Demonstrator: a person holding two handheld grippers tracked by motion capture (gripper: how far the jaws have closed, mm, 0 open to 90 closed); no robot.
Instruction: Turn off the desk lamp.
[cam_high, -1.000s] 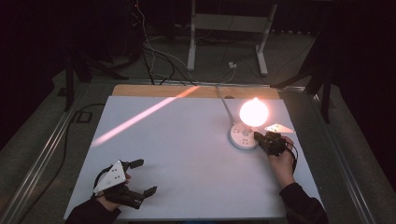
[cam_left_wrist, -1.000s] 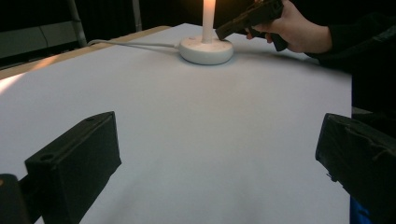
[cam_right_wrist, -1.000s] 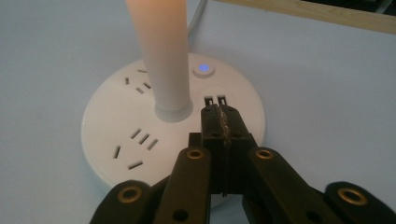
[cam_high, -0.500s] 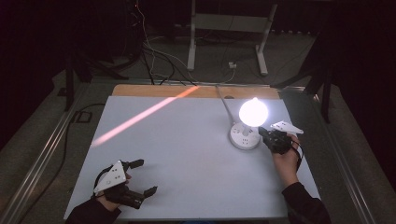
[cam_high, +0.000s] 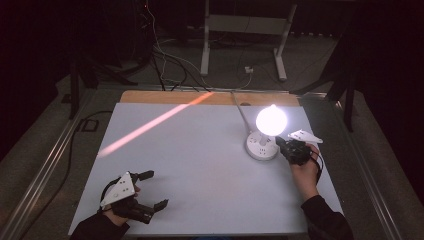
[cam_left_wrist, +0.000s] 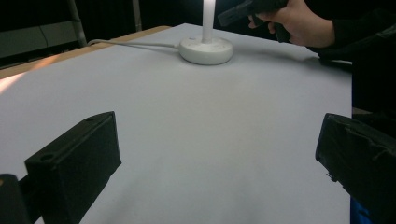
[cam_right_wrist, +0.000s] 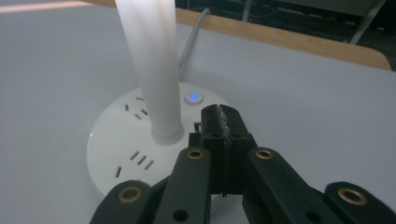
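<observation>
Right of table (cam_high: 200, 165): right gripper (cam_right_wrist: 219, 114) poised over lamp base (cam_right_wrist: 116, 154), jaws pressed together on nothing, tips just short of glowing blue button (cam_right_wrist: 193, 98). Right hand (cam_high: 305, 172) reaching in from near edge, forearm angled toward lamp (cam_high: 265, 135), bulb lit. Near left corner: left gripper (cam_high: 150, 189) low over bare tabletop, jaws spread wide, empty.

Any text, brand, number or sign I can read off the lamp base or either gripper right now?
None: no readable text on any surface.
Lamp base: no print; it carries socket slots and a small round button lit blue, whose symbol is too small to read.
Right gripper: plain black jaws pressed together, brass rivets, no label.
Left gripper: its grey plate is blank.
Table: plain white, no marks.
</observation>
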